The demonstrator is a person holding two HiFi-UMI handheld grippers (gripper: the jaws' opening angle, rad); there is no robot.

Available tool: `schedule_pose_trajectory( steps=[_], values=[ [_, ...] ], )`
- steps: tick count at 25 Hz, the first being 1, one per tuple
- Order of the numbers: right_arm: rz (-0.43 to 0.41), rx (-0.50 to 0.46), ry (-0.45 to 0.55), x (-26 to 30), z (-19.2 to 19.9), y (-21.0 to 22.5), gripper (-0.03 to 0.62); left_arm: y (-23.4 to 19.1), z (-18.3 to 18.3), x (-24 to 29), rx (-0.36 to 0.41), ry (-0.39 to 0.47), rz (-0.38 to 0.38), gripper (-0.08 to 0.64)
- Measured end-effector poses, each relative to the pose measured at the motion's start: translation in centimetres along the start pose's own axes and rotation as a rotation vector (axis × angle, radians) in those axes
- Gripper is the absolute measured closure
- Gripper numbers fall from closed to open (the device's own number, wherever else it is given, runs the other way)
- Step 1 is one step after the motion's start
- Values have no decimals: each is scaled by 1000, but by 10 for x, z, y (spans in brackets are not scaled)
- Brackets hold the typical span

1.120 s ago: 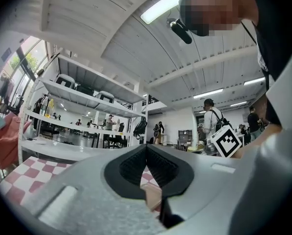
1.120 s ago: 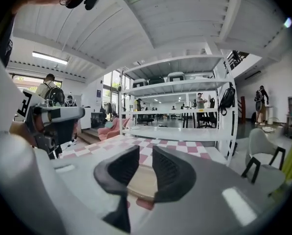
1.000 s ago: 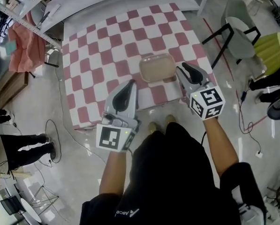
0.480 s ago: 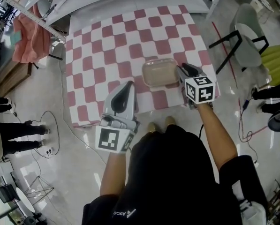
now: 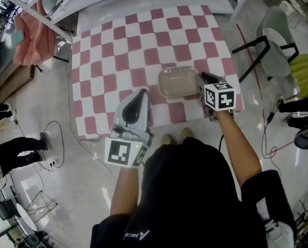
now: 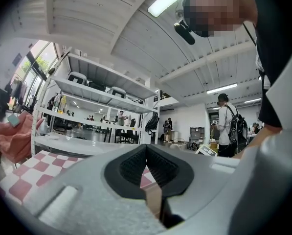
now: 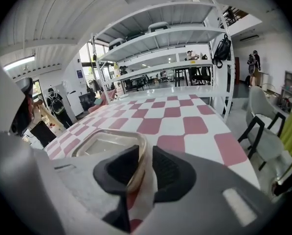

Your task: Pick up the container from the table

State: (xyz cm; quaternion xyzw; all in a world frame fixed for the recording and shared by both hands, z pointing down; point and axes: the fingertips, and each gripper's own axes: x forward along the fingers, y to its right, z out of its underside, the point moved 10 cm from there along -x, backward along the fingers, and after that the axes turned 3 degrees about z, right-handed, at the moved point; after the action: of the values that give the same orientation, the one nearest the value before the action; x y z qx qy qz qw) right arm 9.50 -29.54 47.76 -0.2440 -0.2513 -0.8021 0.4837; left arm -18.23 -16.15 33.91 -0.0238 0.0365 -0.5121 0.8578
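Observation:
A clear, shallow plastic container (image 5: 177,81) lies on the red-and-white checked table (image 5: 117,50), near its front right corner. My right gripper (image 5: 200,81) slants down at the container's right end. In the right gripper view the container's rim (image 7: 136,153) runs between the two pads of the right gripper (image 7: 145,155). The jaws are closing; the rim lies against the left pad, and a gap still shows on the other side. My left gripper (image 5: 142,94) hovers level over the table's front edge, left of the container. The left gripper (image 6: 146,148) has its tips together with nothing between them.
A grey chair with black legs (image 5: 275,40) stands right of the table, with a yellow-green object (image 5: 303,61) beyond it. A white shelf rack (image 7: 185,33) runs behind the table. A pink cloth (image 5: 32,40) hangs at the far left. Cables (image 5: 55,143) lie on the floor.
My right gripper has come down and moved in on the container's right end, so the rim now sits between its jaws. The left gripper has shifted only slightly.

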Motion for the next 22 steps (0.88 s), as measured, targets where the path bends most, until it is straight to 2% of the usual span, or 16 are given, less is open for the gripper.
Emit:
schedule_pose_trajectory(
  steps=[4, 10, 15, 22],
  values=[
    [-12, 35, -12, 4, -1, -2, 529, -4, 7, 2, -17, -5, 1, 549],
    [30, 80, 12, 3, 2, -6, 566, -3, 10, 5, -25, -9, 11, 551],
    [57, 119, 28, 2, 3, -8, 569, -3, 9, 3, -20, -14, 8, 551],
    [47, 209, 72, -12, 1, 2, 568, -4, 8, -1, -15, -14, 1, 549]
  ],
)
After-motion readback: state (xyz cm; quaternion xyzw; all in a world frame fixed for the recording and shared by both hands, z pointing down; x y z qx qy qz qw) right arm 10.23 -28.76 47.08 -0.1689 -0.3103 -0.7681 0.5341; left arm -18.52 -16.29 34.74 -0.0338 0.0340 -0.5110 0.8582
